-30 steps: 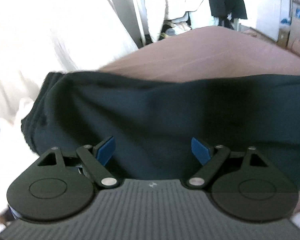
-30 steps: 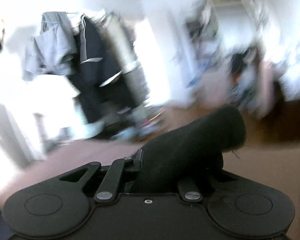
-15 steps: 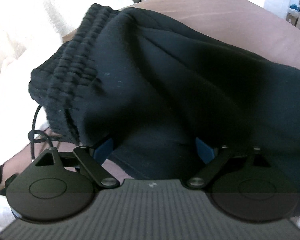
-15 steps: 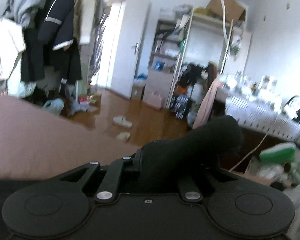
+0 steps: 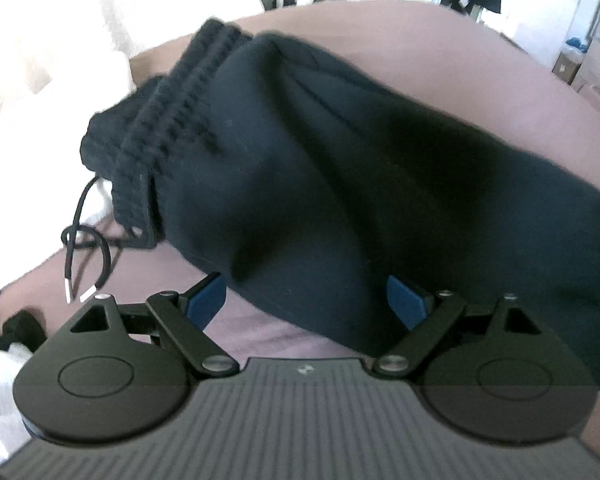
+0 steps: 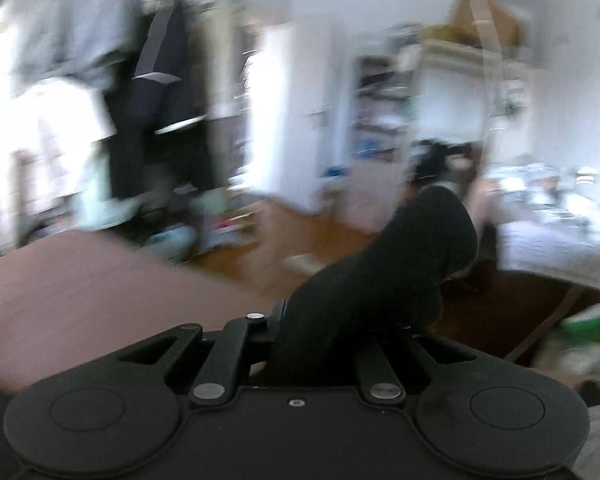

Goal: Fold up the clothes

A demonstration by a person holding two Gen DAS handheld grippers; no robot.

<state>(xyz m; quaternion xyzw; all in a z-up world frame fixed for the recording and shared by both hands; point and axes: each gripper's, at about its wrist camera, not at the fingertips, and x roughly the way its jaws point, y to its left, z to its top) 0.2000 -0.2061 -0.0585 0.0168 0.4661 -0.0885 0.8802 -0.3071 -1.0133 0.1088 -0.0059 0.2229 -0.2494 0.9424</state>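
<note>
Two grippers are in our hands, and they stand quite differently. Our left gripper has its blue fingers spread wide, hovering low at the near edge of the black sweatpants; the cloth bulges into the gap between the fingers, but we cannot tell whether either finger touches it. The sweatpants lie bunched across the pinkish-brown bed, with the ribbed waistband turned toward the left. A black drawstring with white tips hangs out from under the waistband and loops on the sheet just beside the left finger. White bedding is piled beyond the waistband on the left.

Our right gripper is clamped narrow on a thick fold of black cloth, which stands up out of the jaws and leans to the right. That view is smeared by motion: behind the cloth we make out the bed's surface at left, a wooden floor, hanging clothes and a white door.
</note>
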